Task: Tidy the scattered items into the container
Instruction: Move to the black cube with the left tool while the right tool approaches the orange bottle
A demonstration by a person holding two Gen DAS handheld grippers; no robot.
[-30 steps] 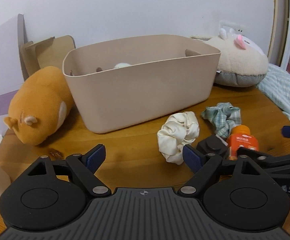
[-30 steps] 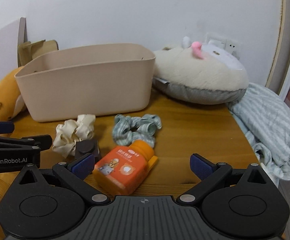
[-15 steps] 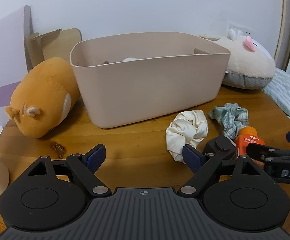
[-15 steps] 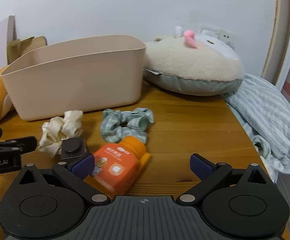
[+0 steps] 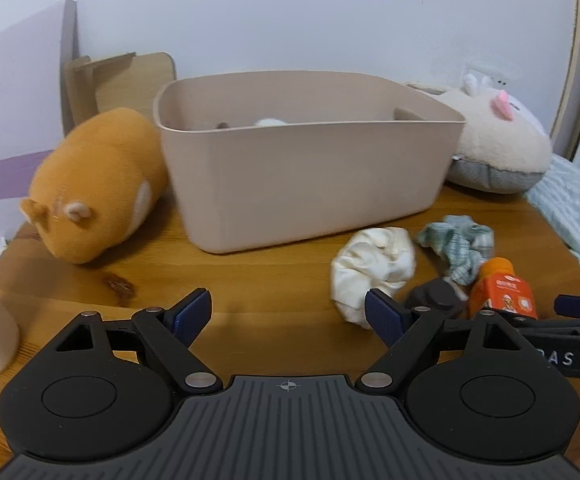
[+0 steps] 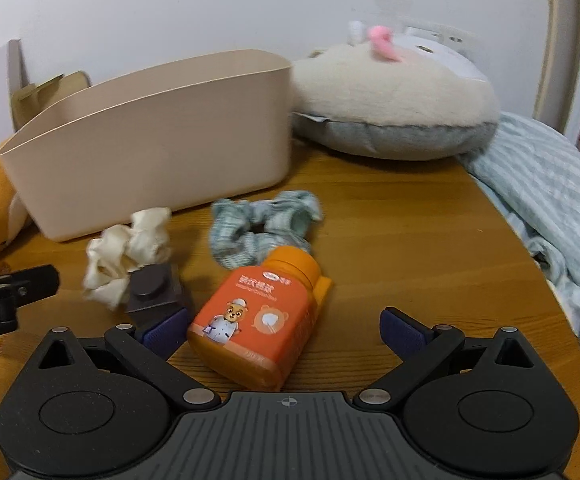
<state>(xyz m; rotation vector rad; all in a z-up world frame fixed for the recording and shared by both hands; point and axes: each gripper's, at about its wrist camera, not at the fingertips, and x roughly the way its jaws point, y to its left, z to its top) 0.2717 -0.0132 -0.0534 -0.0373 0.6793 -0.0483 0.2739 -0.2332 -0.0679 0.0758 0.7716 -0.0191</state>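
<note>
While unheld, bottle (image 6: 256,324) between fingers (image 6: 403,326)

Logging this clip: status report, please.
Both tongs open: right tongs straddling orange bottle, left tongs empty. Scrunchies outside bin. Dark block beside bottle.

Matt plastic bin (image 5: 309,184), glossy wooden table (image 6: 409,248)

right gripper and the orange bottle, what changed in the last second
The right gripper has closed in on the orange bottle, which now lies between its open fingers, not yet gripped. The left gripper has drawn back, open and empty. The cream scrunchie, green scrunchie, dark block and beige container stayed put.
</note>
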